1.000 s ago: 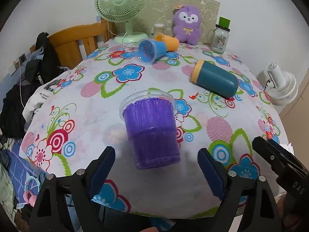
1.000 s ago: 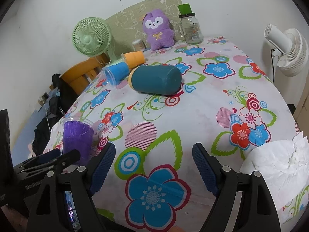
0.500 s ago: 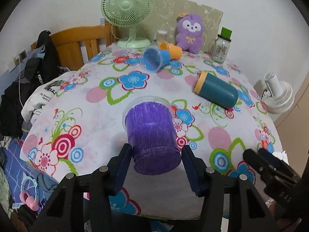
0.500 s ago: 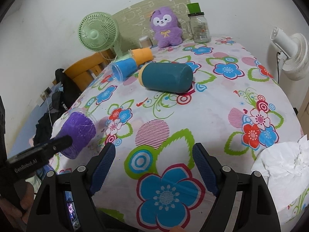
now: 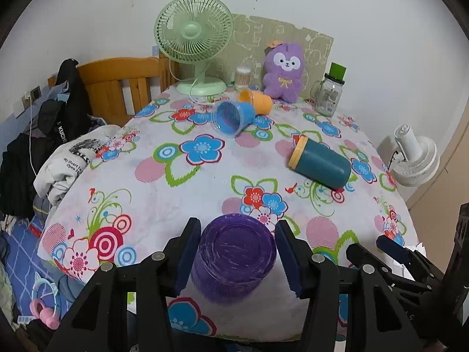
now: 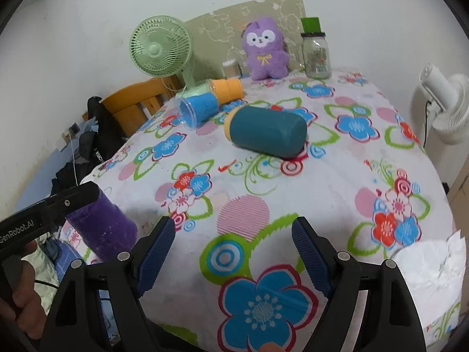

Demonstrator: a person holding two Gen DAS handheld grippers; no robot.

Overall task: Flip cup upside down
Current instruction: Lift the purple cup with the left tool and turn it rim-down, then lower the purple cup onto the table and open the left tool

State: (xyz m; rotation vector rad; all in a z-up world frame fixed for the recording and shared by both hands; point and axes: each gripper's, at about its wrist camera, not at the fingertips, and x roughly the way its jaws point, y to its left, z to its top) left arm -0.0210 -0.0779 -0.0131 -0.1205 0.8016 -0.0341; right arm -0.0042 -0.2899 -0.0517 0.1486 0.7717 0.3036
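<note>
Left tool (image 5: 237, 259) clamped on purple cup (image 5: 234, 259), pads against both sides, cup's base facing the camera, tilted over the near desk (image 5: 181, 184) edge. Right tool (image 6: 233, 253) spread wide, holding nothing, above flowered cloth. Teal cup (image 6: 266, 136) lies sideways well ahead.

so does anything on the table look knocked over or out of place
Three cups lie on their sides: the blue cup and orange cup near the green fan, and the teal cup mid-table. The left gripper holds the purple cup tipped.
</note>
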